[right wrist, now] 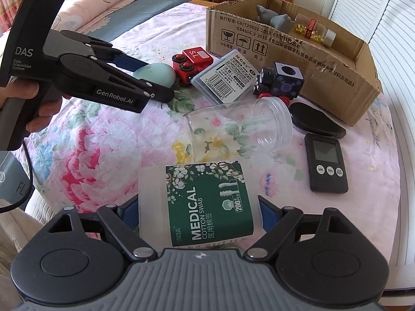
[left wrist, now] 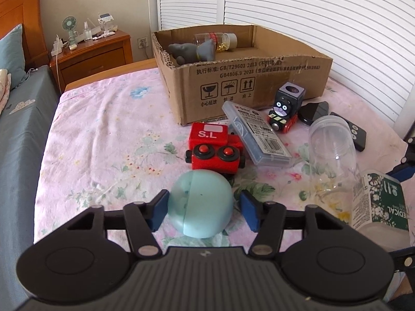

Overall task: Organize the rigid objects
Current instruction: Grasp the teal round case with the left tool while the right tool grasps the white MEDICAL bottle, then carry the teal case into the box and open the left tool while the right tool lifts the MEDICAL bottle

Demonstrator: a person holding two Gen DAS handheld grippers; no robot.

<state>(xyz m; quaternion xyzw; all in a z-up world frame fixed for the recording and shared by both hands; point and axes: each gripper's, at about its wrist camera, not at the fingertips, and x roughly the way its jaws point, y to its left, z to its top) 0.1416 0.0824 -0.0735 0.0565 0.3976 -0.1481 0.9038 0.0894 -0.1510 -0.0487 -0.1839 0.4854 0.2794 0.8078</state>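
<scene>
My left gripper (left wrist: 205, 211) is open around a pale blue egg-shaped capsule (left wrist: 201, 203) lying on the floral bedsheet; the left pad touches it, the right pad stands a little apart. The capsule also shows in the right wrist view (right wrist: 157, 73), under the left gripper (right wrist: 135, 64). My right gripper (right wrist: 197, 215) straddles a cotton swab box (right wrist: 205, 204) with a green label; its blue pads sit at the box's sides, contact unclear. A cardboard box (left wrist: 233, 77) at the back holds a grey figure (left wrist: 192, 50) and a clear bottle (left wrist: 220, 40).
On the sheet lie a red toy train (left wrist: 214, 146), a clear plastic case (left wrist: 256, 132), a black toy train (left wrist: 285, 108), a clear jar (left wrist: 332, 150), a black lid (right wrist: 313, 121) and a black timer (right wrist: 325, 162). A wooden nightstand (left wrist: 96, 51) stands far left.
</scene>
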